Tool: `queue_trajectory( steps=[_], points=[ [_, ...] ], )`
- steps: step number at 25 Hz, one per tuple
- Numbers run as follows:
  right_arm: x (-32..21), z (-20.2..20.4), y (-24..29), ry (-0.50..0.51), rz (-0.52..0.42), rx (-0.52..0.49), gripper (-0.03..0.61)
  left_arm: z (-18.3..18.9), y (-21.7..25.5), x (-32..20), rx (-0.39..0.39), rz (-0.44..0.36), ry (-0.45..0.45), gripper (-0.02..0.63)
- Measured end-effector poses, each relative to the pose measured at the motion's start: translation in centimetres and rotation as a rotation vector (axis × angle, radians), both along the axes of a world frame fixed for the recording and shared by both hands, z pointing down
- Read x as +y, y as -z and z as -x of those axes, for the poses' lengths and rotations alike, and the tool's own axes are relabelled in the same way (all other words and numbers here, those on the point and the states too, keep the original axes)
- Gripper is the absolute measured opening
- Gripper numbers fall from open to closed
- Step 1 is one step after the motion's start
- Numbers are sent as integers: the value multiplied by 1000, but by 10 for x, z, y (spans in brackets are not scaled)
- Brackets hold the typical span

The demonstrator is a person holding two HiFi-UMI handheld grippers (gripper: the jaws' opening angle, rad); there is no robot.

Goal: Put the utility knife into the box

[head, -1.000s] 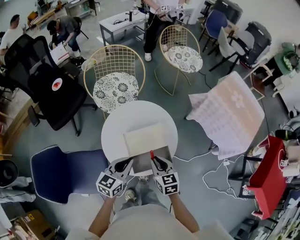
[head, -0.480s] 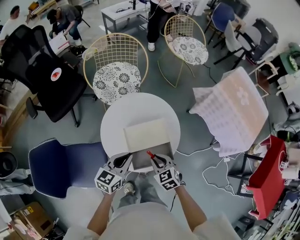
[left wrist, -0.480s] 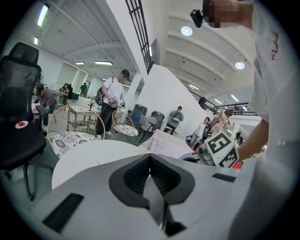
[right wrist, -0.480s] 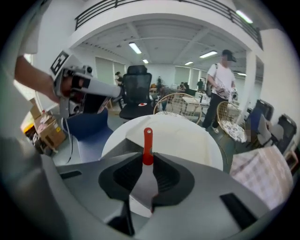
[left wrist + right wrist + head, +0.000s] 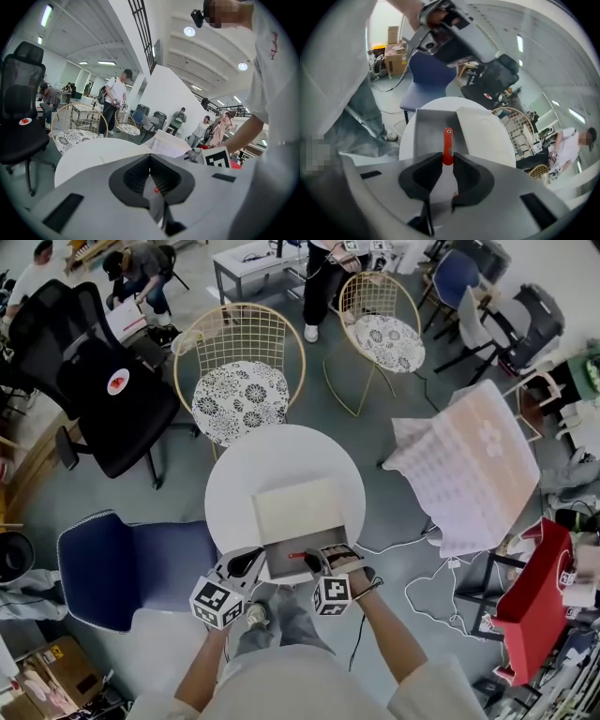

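Head view: the right gripper (image 5: 317,562) hangs over the open box (image 5: 286,570), which sits at the near edge of the round table (image 5: 272,460). Its raised lid stands on the far side. The red utility knife (image 5: 297,556) juts from the jaws over the box's inside. The left gripper (image 5: 246,566) is just beside the box's left wall and does not hold it. A knock from either gripper could therefore slide the box toward the edge. Nothing else lies on the table. A blue chair (image 5: 131,568) and a wire chair (image 5: 246,381) stand clear of the work.

Left gripper view: the left gripper's (image 5: 150,157) pads meet at the tips with nothing between them. Beyond them lie the table (image 5: 98,152) and, further back, people in the room.

Right gripper view: the right gripper (image 5: 447,159) is clamped on one end of the utility knife (image 5: 447,138). The rest of the knife reaches out over the grey floor of the box (image 5: 426,126). I cannot tell whether the knife touches that floor. With only one end pinched, the knife could swing or slip. Released from too high, it might bounce or land across a wall. The box walls are close on both sides, so the jaws could catch them on spreading.
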State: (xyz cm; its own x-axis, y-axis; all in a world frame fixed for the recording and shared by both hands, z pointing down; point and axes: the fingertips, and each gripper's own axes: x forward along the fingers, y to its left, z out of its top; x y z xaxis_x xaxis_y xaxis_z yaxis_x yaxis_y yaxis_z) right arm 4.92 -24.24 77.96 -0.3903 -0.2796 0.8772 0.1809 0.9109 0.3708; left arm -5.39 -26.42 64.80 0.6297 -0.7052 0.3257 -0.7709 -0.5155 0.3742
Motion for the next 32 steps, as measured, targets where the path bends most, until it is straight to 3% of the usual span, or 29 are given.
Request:
queue_trajectory(
  steps=[9,22,32],
  points=[
    [-9,-2,-20,11,67,49,80,-2,-1,2,2,7,7,11],
    [-8,-16,-69,49,179,221,80,-2,-6,2,14,27,24,11],
    [-6,-14,-72,32,235,237,80,0,-5,0,19,25,33,11]
  ],
)
